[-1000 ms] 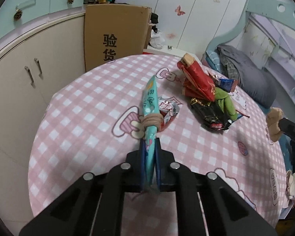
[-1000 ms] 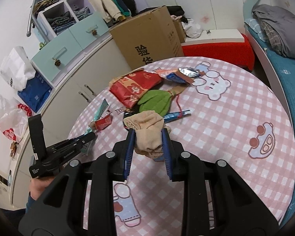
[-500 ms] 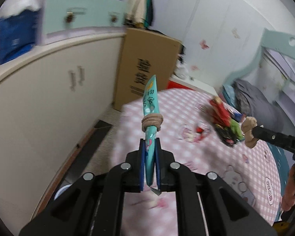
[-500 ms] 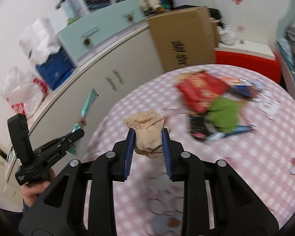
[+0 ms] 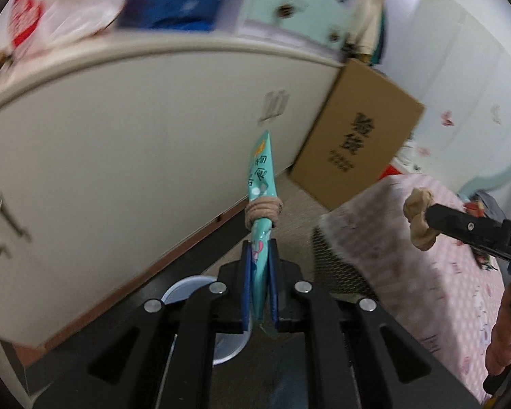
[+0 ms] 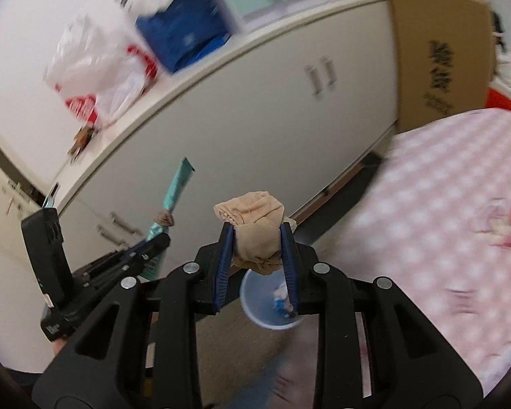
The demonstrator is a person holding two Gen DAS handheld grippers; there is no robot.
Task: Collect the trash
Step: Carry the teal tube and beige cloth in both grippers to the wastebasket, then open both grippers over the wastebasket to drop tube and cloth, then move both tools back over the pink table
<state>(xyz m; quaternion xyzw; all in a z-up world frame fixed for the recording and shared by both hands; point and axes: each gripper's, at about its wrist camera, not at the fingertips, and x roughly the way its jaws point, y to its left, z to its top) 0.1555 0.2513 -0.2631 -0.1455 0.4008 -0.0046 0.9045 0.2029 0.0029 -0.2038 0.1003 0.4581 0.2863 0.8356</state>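
Left gripper (image 5: pixel 259 284): fingers nearly together, pinching thin teal wrapper (image 5: pixel 261 184) by bottom end. Wrapper sticks up past fingertips, tan band (image 5: pixel 263 208) wrapped round it just above tips. Tight pinch likely so flat wrapper does not slip.

Right gripper (image 6: pixel 257 266): fingers partly open, squeezing soft tan cloth ball (image 6: pixel 255 235). Ball bulges over tips.

Just below right fingers: blue bin (image 6: pixel 262 301) on floor, some trash inside. Looks like drop spot.

Further out: pink checked table (image 6: pixel 453 225) at right, white cupboard (image 6: pixel 242 129) behind.
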